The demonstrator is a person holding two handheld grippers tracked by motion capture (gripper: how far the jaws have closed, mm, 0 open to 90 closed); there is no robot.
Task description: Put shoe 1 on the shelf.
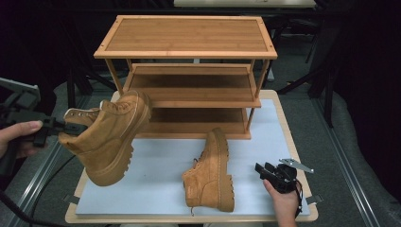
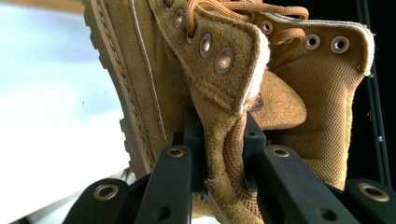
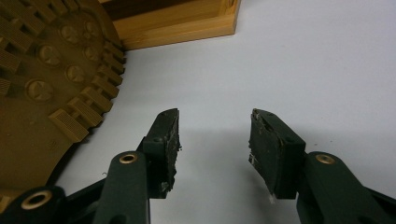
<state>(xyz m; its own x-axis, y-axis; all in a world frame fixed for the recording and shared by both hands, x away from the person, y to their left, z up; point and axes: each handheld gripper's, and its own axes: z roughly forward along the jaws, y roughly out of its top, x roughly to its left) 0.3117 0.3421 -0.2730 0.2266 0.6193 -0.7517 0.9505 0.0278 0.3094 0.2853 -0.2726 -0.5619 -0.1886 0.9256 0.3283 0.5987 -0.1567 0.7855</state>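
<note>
My left gripper clamps tan boot collar, airborne off desk's left edge; shoe rack shelves bare. Second boot on its side near front edge; right gripper agape, holding nothing.

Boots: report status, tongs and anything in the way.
Left tongs clamped on lifted boot collar. Right tongs open, empty, beside second boot lying on its side. Rack shelves ahead, unobstructed.
</note>
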